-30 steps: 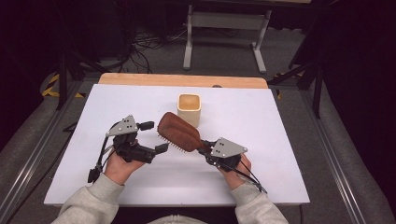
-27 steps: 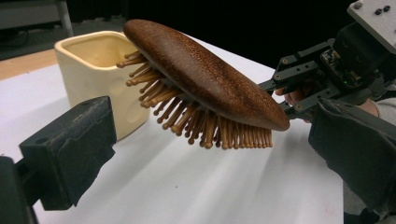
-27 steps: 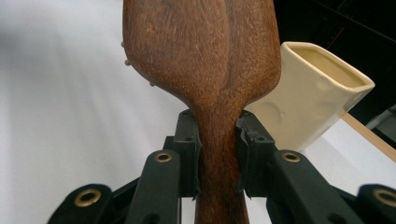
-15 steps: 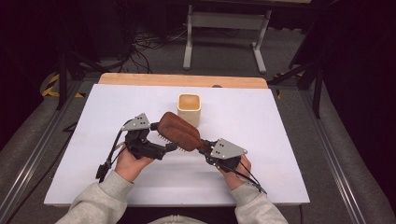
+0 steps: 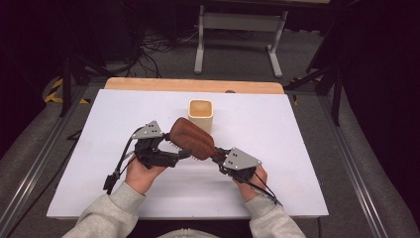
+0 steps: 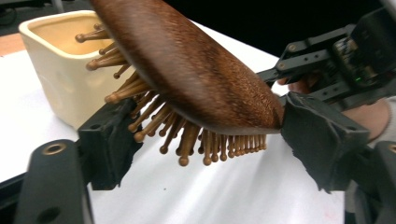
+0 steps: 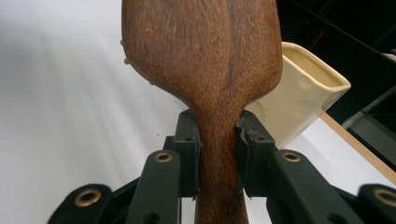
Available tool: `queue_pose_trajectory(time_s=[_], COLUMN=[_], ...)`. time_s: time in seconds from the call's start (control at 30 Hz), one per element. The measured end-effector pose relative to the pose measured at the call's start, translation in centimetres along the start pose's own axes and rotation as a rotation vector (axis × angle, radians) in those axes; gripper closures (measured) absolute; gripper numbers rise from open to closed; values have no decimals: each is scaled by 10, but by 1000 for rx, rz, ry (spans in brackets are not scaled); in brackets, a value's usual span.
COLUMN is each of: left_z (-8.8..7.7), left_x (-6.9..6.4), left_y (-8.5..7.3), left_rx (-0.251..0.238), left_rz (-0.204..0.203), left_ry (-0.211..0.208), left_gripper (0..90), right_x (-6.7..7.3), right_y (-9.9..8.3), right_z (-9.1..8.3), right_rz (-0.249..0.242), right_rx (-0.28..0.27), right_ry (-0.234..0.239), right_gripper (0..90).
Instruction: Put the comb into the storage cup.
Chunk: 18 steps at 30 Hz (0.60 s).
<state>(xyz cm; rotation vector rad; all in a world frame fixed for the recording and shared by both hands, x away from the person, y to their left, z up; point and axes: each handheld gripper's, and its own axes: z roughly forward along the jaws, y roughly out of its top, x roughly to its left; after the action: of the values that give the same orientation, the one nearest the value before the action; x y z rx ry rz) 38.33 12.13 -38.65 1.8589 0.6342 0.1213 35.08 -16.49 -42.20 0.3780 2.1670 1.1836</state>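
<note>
While its narrow handle sits clamped between the right gripper's (image 7: 218,154) jaws, the wooden hairbrush (image 5: 192,138) hangs above the white desk (image 5: 297,129), its dark brown back turned upward and its wooden pins pointing down and to the left. In the high view the brush slants from the lower right up toward the upper left, its rounded head ending just in front of a cream square cup (image 5: 201,114), which stands upright on the desk near its middle. The right gripper's jaws are drawn in tight against both sides of the handle, just below where the head widens. The left gripper (image 6: 201,135) has its jaws spread wide on either side of the brush head: one pad lies among the pins, and the other sits at the head's tapered end near the handle, but whether either presses on the wood cannot be told. Each gripper is held by a hand in a grey sleeve, entering from the near edge. A wooden strip borders the far edge of the desk.
</note>
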Motion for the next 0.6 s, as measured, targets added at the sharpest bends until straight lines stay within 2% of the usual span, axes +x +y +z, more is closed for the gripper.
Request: queue_pose_trajectory(time_s=[0.13,0.23,0.43,0.5,0.6], left_z=[-1,-2,-3,-2,-3], left_x=[1,2,2,1,-1], left_y=[0,1,3,4,4], left_rx=[0,-10,-5,4,3], left_rz=[-23,-39,-28,-33,-9], left_ry=[-11,-16,-20,-36,-37], left_gripper=[273,318,386,425,469], right_x=[1,3,4,4,4], right_y=[0,0,-1,-1,-2], right_z=[1,3,4,4,4], right_rz=[-10,-38,-43,-42,-44], right_rx=[9,25,30,32,40], right_ry=[0,-5,-7,-6,1], right_gripper=[723,721,719,718,715])
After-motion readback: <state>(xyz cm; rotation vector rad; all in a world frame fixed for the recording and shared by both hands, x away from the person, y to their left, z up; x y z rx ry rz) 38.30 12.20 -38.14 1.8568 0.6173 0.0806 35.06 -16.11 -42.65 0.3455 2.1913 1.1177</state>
